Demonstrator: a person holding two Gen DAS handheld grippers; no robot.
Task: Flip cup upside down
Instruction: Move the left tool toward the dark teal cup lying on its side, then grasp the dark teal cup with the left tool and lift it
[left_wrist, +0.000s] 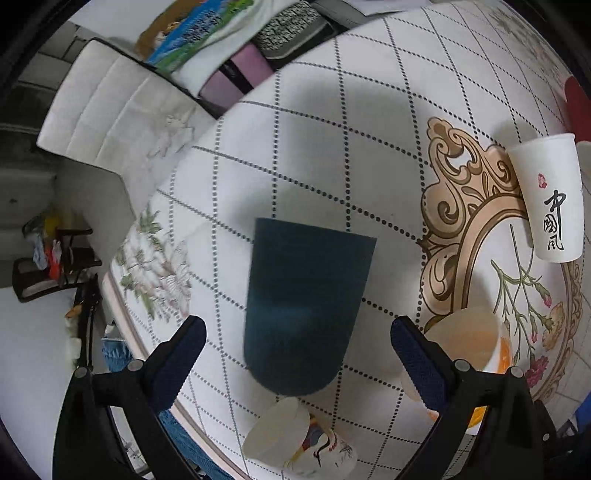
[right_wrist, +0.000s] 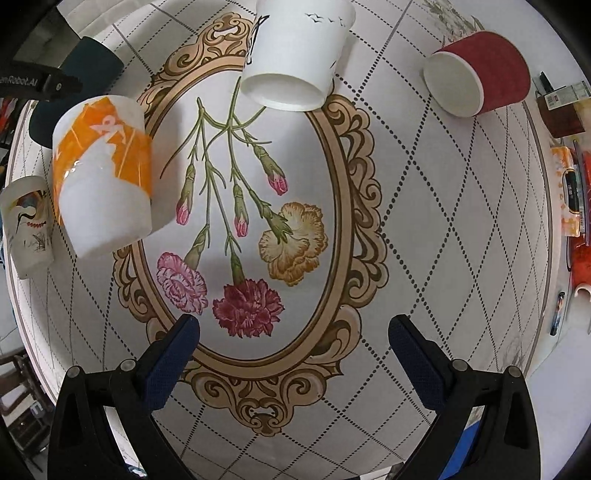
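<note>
A dark teal cup (left_wrist: 303, 306) stands on the round table, directly ahead of my open left gripper (left_wrist: 297, 347), its near end between the blue fingertips (left_wrist: 181, 354) without touching them. It also shows at the upper left of the right wrist view (right_wrist: 92, 62), partly behind the other gripper's arm. My right gripper (right_wrist: 293, 345) is open and empty above the flower print in the table's middle. An orange-and-white cup (right_wrist: 101, 177) stands at its left, a white paper cup (right_wrist: 295, 55) ahead, and a red cup (right_wrist: 476, 74) at the far right.
A small crane-print cup (left_wrist: 299, 439) stands near the table edge below the teal cup, and also shows in the right wrist view (right_wrist: 27, 225). A white cup with black characters (left_wrist: 550, 195) stands at the right. A white sofa (left_wrist: 110, 110) lies beyond the table. Boxes (right_wrist: 570, 192) crowd the right edge.
</note>
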